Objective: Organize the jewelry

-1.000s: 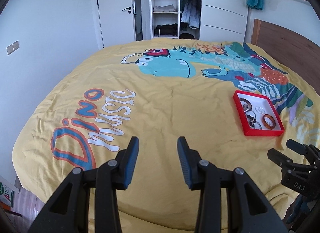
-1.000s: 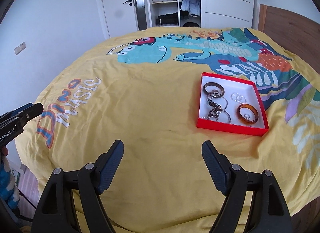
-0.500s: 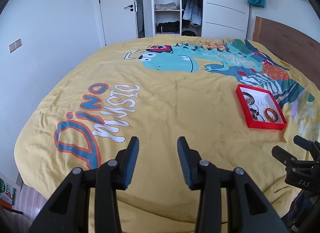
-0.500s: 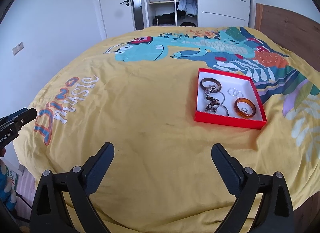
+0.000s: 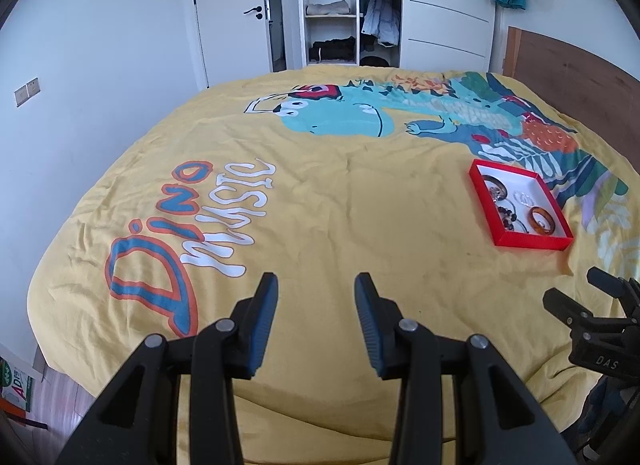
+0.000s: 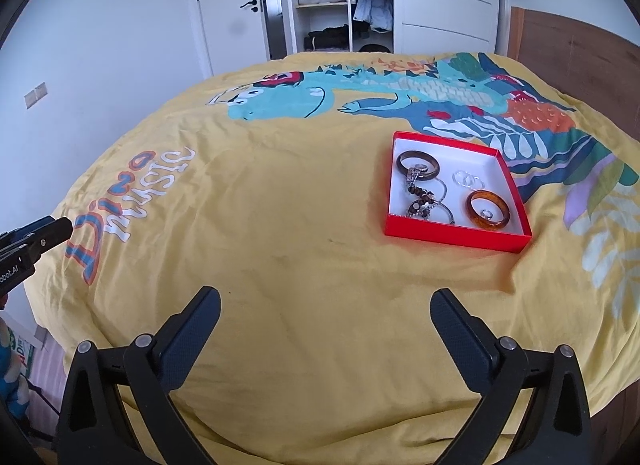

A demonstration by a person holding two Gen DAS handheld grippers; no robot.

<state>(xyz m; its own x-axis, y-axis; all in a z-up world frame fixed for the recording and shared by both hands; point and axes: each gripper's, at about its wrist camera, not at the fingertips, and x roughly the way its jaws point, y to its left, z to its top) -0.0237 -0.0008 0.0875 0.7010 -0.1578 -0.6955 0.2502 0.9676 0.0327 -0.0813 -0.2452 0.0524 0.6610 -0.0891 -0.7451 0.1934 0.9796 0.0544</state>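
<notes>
A red tray (image 6: 456,231) with a white inside lies on the yellow bedspread (image 6: 280,225), right of centre. It holds a dark brown bangle (image 6: 418,163), an amber bangle (image 6: 489,210), clear rings (image 6: 468,178) and a tangle of beaded chains (image 6: 424,203). The tray also shows in the left wrist view (image 5: 520,243). My right gripper (image 6: 326,323) is open wide and empty, above the bed's near edge, short of the tray. My left gripper (image 5: 316,305) is open and empty, far left of the tray.
The bed's wooden headboard (image 6: 576,49) runs along the right. An open wardrobe (image 5: 348,5) and a white door (image 5: 236,17) stand beyond the far end. A box (image 5: 16,385) sits on the floor at left.
Both grippers drew back and rose a little, so the tray looks farther off. The right gripper's jaws opened wider. The left gripper's jaws kept the same gap.
</notes>
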